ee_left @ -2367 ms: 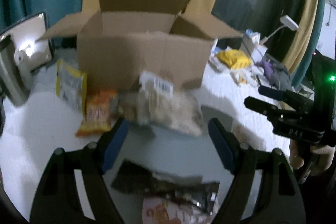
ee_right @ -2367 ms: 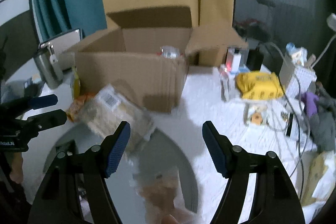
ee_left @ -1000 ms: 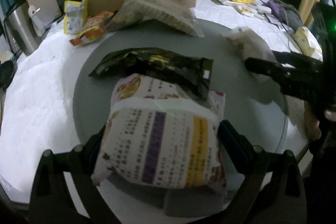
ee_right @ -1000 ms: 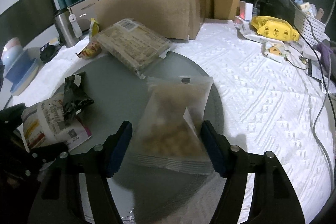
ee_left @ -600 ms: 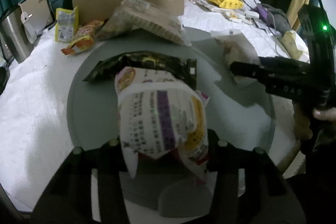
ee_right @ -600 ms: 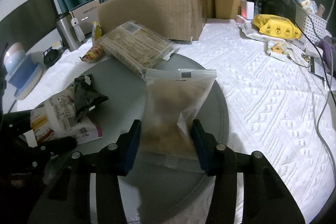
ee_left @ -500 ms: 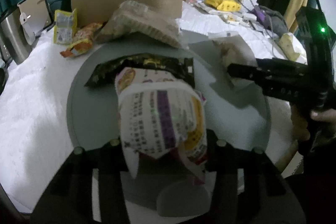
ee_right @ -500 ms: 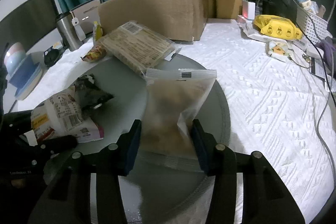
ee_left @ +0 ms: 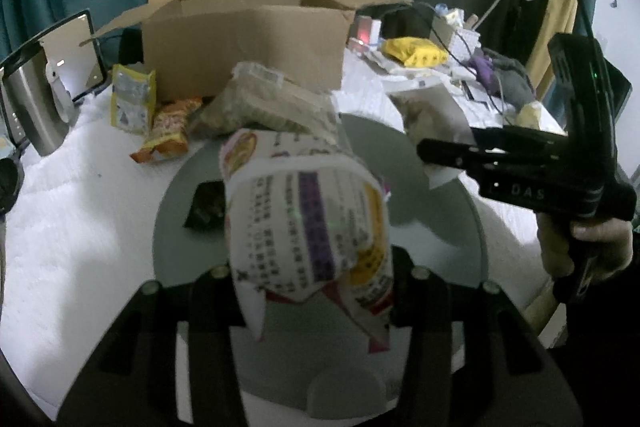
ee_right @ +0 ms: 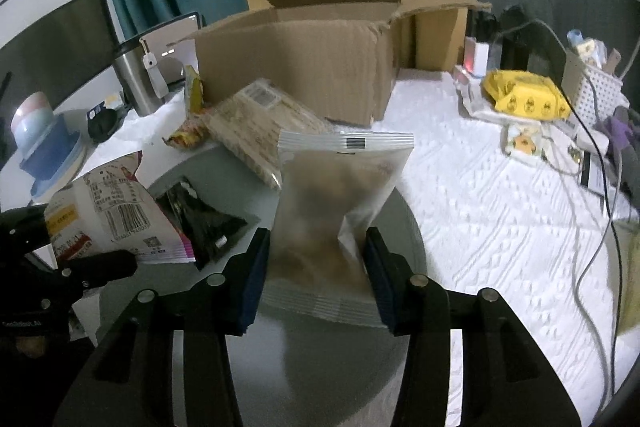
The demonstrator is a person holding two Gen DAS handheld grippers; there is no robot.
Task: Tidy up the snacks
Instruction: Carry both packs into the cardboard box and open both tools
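My left gripper (ee_left: 310,291) is shut on a white snack bag with purple and yellow print (ee_left: 304,223), held above the grey round tray (ee_left: 432,227). My right gripper (ee_right: 316,267) is shut on a clear bag of brown snacks (ee_right: 340,195), lifted off the grey round tray (ee_right: 404,227). In the right wrist view the white snack bag (ee_right: 108,215) and the left gripper (ee_right: 72,267) show at the left. A black packet (ee_right: 204,223) lies on the tray. A large flat packet of pale snacks (ee_left: 272,103) leans at the tray's far edge. The open cardboard box (ee_left: 248,39) stands behind.
A yellow packet (ee_left: 132,99) and an orange packet (ee_left: 168,131) lie left of the box. A steel flask (ee_right: 136,83) and a blue bowl (ee_right: 44,139) stand at the left. Cables (ee_right: 592,163), a yellow pack (ee_right: 524,99) and a white basket (ee_right: 596,87) crowd the right on the white cloth.
Both grippers closed on their bags and lifted them off the tray. The views tilted up, so the box now shows higher and more fully.
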